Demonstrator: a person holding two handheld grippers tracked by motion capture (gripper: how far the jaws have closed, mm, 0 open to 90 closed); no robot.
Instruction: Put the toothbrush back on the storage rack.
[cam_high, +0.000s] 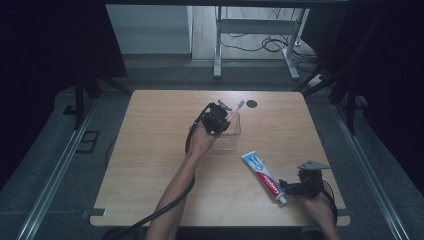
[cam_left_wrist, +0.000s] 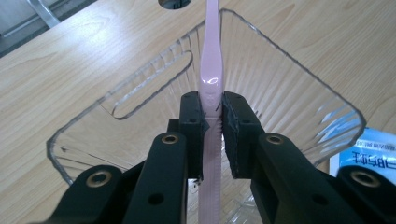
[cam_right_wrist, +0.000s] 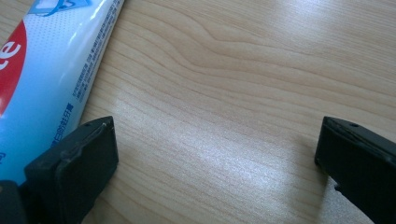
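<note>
The fingers (cam_left_wrist: 191, 123) of the left gripper (cam_left_wrist: 212, 122) are clamped on the handle of a pink toothbrush (cam_left_wrist: 210, 70), holding it over the open top of a clear plastic cup (cam_left_wrist: 299, 70). In the high view, this left gripper (cam_high: 218, 118) sits above the cup (cam_high: 231, 134) near the middle of the wooden table (cam_high: 150, 150), with the brush head (cam_high: 240, 104) angled up and away from the person. The right gripper (cam_high: 295, 189) rests low near the table's front right corner, jaws spread wide with bare wood between them, gripping nothing. A toothpaste tube (cam_high: 264, 176) lies flat just beside it, touching one jaw's side (cam_right_wrist: 74, 158). Judging by this, the toothbrush seems about to go into the cup, or to leave it; the toothpaste looks unhandled so far
</note>
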